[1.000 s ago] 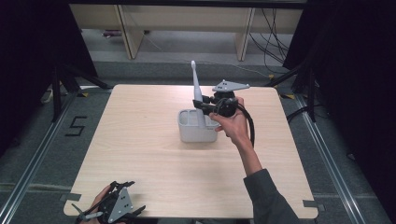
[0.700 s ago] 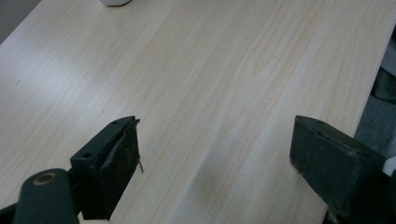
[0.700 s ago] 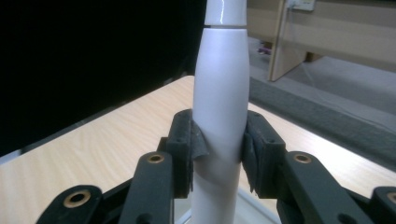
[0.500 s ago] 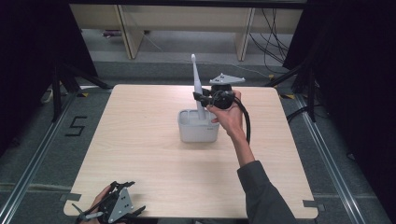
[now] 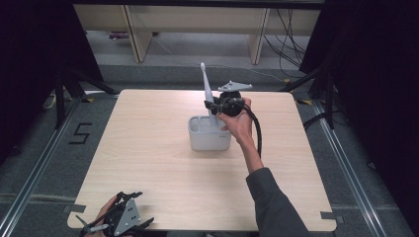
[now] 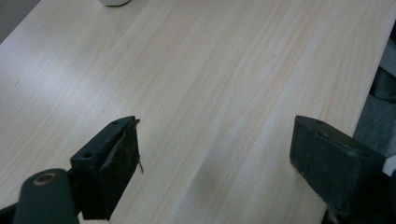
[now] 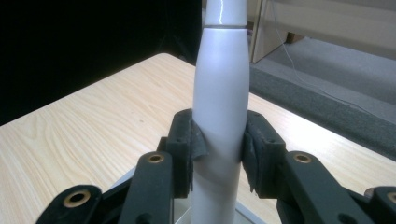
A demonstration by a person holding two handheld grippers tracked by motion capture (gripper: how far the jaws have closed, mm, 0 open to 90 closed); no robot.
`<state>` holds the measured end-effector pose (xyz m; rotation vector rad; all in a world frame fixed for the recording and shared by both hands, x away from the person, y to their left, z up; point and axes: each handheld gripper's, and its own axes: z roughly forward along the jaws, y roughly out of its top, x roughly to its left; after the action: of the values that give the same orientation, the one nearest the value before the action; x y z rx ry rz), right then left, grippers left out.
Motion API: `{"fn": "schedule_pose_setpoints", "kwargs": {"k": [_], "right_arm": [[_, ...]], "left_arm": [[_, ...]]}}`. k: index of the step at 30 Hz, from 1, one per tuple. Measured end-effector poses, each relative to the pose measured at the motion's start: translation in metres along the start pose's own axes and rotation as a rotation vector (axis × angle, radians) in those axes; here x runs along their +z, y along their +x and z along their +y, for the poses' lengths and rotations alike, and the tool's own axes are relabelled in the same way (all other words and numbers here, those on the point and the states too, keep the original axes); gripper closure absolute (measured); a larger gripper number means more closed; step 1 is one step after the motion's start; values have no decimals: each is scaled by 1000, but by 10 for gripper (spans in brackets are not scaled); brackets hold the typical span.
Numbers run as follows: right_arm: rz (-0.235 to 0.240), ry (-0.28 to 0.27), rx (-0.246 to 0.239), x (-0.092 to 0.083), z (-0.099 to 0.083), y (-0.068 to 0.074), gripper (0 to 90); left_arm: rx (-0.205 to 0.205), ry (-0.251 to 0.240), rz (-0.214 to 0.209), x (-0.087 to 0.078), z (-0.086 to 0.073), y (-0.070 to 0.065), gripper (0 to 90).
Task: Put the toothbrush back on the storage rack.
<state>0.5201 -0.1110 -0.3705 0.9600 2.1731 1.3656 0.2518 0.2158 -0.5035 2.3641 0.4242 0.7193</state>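
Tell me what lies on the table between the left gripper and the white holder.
Nothing: in the high view, bare wood of the table runs from the left gripper, open at the near edge, to the white holder. The left gripper view shows bare wood too.

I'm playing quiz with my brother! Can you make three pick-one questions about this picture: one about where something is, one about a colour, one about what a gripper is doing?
1. Where does the grey holder stand?
A. near the middle of the table
B. on the floor
C. at the table's near left corner

2. What colour is the electric toothbrush?
A. red
B. white
C. black

3. What is the right gripper doing?
A. lying open on the table
B. clamping the toothbrush handle
C. holding a cup

Answers: 1 A, the high view shows it mid-table. 2 B, its body is plain white. 3 B, both pads press its sides.
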Motion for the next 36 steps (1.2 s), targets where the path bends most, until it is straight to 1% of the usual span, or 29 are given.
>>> {"fn": "schedule_pose_setpoints", "kwargs": {"k": [2, 3, 4, 5, 7, 8, 9, 10, 11, 12, 13, 14, 17, 18, 19, 20, 21, 25, 26, 27, 28, 29, 30, 31, 32, 33, 34, 35, 36], "right_arm": [[-3, 1, -7, 3, -4, 0, 668], [-4, 18, -1, 4, -6, 1, 668], [5, 28, -13, 6, -8, 1, 668], [-4, 40, -8, 6, -10, 1, 668], [-3, 54, -6, 7, -12, 1, 668], [0, 72, -15, 10, -15, 1, 668], [0, 72, -15, 10, -15, 1, 668], [1, 79, 1, 11, -17, 3, 668], [-1, 96, -29, 12, -18, 1, 668], [6, 103, -4, 14, -20, 3, 668], [1, 101, -18, 15, -21, 3, 668], [0, 117, -9, 14, -21, 4, 668], [8, 122, -9, 18, -25, 5, 667], [9, 139, -22, 17, -25, 5, 667], [9, 139, -22, 17, -25, 5, 667], [5, 164, -14, 18, -27, 7, 667], [5, 164, -14, 18, -27, 7, 667], [6, 185, -48, 23, -31, 8, 667], [2, 207, -22, 22, -31, 10, 667], [2, 207, -22, 22, -31, 10, 667], [5, 200, -62, 25, -32, 9, 667], [9, 222, -37, 25, -33, 11, 667], [11, 228, -42, 26, -33, 11, 667], [4, 211, -48, 28, -34, 12, 667], [14, 241, -33, 27, -34, 13, 667], [14, 241, -33, 27, -34, 13, 667], [-1, 225, -38, 30, -36, 14, 667], [10, 256, -40, 29, -34, 14, 667], [13, 266, -40, 29, -34, 15, 667]], "left_arm": [[-6, -4, 7, 1, 0, 0, 153], [-6, -4, 7, 1, 0, 0, 154], [-7, -7, 7, 1, 0, -1, 153], [-6, -6, 7, 1, 0, -1, 153], [-6, -6, 7, 1, 0, -1, 153], [-7, -11, 6, 1, 0, 0, 154], [-7, -11, 6, 1, 0, 0, 153], [-8, -11, 6, 1, 0, -1, 153], [-7, -8, 6, 1, 0, 0, 154], [-8, -11, 6, 1, 0, -1, 154], [-8, -11, 6, 1, 0, -1, 154], [-7, -11, 6, 1, 0, -1, 154], [-7, -10, 6, 1, 0, 0, 154], [-6, -9, 5, 1, 0, 0, 153], [-6, -9, 5, 1, 0, 0, 154], [-5, -7, 5, 1, 0, 0, 154], [-6, -9, 5, 1, 0, -1, 154], [-6, -8, 6, 1, 0, -1, 153], [-9, -11, 6, 1, 0, -1, 154], [-9, -11, 6, 1, 0, -1, 154], [-8, -11, 6, 1, 0, -1, 154], [-8, -10, 6, 1, 0, -1, 153], [-8, -10, 6, 1, 0, -1, 153], [-7, -10, 6, 1, 0, -1, 153], [-6, -6, 6, 1, 0, -1, 153], [-6, -6, 6, 1, 0, -1, 154], [-6, -7, 7, 1, 0, 0, 154], [-8, -9, 6, 1, 0, -1, 154], [3, -1, 2, 0, 0, 0, 153]]}}
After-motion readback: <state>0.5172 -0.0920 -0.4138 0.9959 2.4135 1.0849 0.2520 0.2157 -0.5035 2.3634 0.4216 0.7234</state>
